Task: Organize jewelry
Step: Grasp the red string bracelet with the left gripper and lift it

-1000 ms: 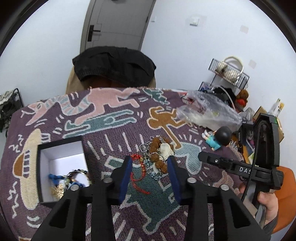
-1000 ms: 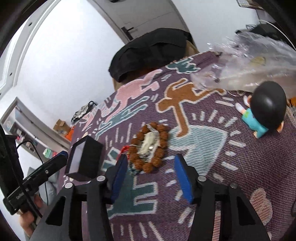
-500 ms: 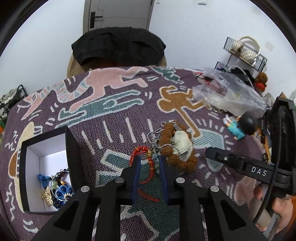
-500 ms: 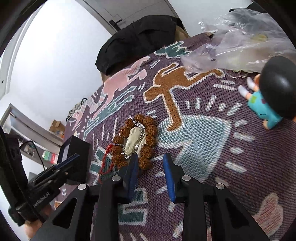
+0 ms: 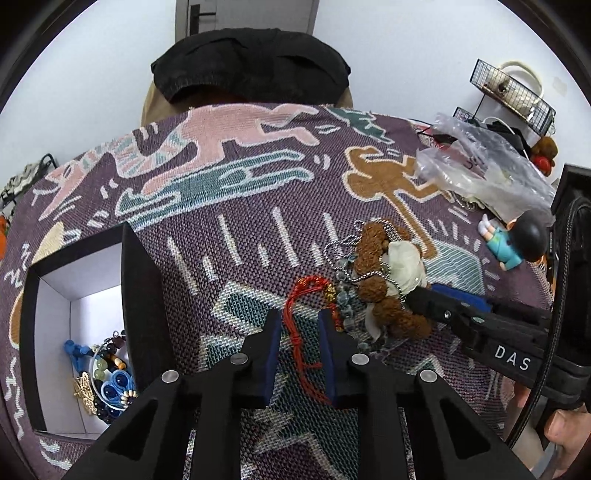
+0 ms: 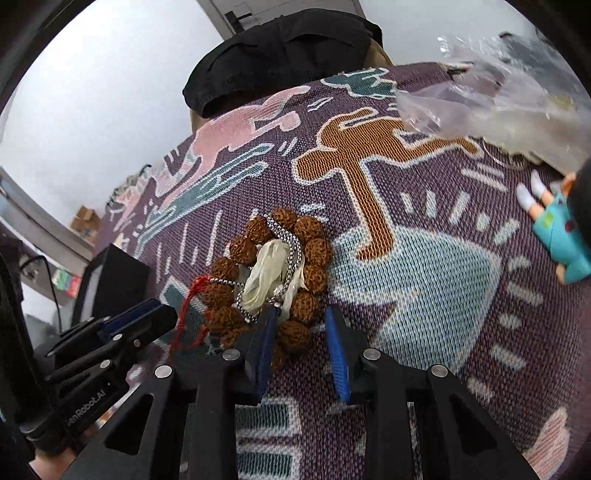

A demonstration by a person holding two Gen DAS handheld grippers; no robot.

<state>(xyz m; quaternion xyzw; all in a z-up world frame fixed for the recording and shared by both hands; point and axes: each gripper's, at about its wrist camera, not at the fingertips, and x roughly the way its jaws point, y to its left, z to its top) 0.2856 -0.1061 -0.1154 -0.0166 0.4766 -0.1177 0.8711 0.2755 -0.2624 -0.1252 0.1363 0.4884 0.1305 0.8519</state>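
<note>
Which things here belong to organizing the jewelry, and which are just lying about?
Job: red cord bracelet, brown bead bracelet, silver chain, black box holding beads, left gripper, right gripper.

Lying about: toy figure, plastic bag, black garment.

Lived-in room of a home, not a workplace. Table draped in a woven purple cloth (image 5: 240, 229) patterned with pink, teal and brown cartoon figures. At the far edge, a chair back hung with a black garment (image 5: 251, 62); behind it a plain white wall and a grey door (image 5: 243, 14) with a dark handle. Far right: wire shelves (image 5: 513, 92) on the wall, holding small household bits. On the table's right side, a crumpled clear plastic bag (image 5: 487, 170) and a small toy figure (image 5: 513, 240) lying down.
</note>
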